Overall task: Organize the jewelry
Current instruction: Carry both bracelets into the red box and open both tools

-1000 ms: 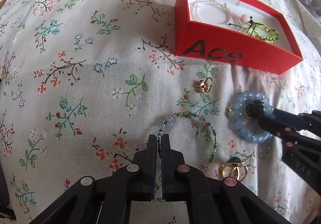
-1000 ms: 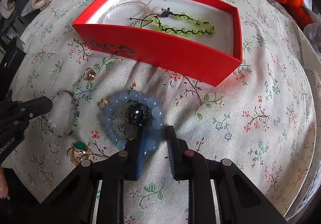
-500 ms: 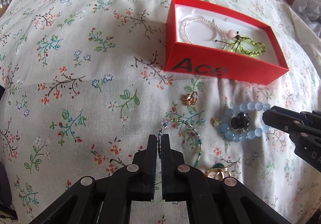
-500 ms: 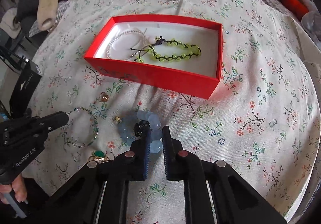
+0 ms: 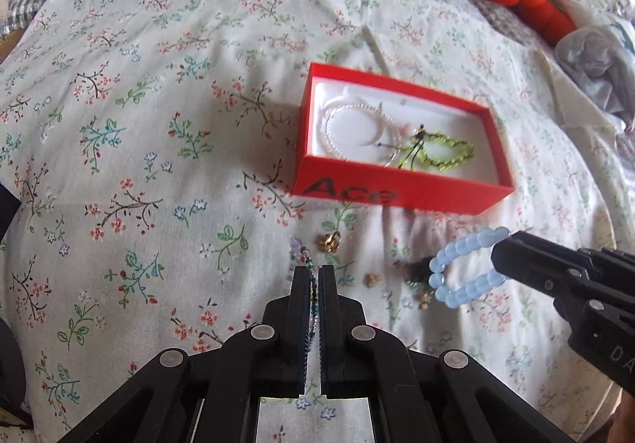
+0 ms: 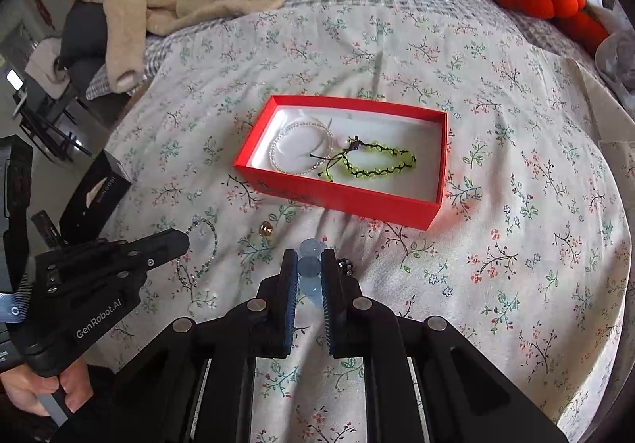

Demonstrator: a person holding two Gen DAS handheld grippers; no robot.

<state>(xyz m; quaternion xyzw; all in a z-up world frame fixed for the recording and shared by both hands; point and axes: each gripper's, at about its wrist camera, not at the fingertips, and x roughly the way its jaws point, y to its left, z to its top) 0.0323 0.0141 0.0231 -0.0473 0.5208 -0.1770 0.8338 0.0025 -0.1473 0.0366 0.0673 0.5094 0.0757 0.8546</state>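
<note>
both grippers pointed steeply down at the flowered bedspread (image 6: 496, 133). the left gripper (image 5: 313, 278) was clamped tight on the thin green beaded bracelet (image 5: 307, 264), whose loop hung from the tips in the right wrist view (image 6: 198, 256). a hand (image 6: 43, 391) gripped its handle at the lower left of that view. the right gripper (image 6: 309, 272) was closed on the pale blue bead bracelet (image 5: 462, 268), beads pinched between its pads, the rest of the loop dangling clear of the cloth with its dark charm (image 6: 346, 265) at one side.

a second earlier both bracelets lay flat on the bedspread and the right jaws stood apart around the blue beads; since then those jaws had closed and both grippers had lifted, so the bed looked farther off. the red box (image 6: 434, 205) stayed put beyond them, holding the pearl bracelet (image 6: 301, 143) and the lime green bracelet (image 6: 381, 161). a small gold ring (image 5: 329, 242) remained on the cloth between the box and the grippers.
</note>
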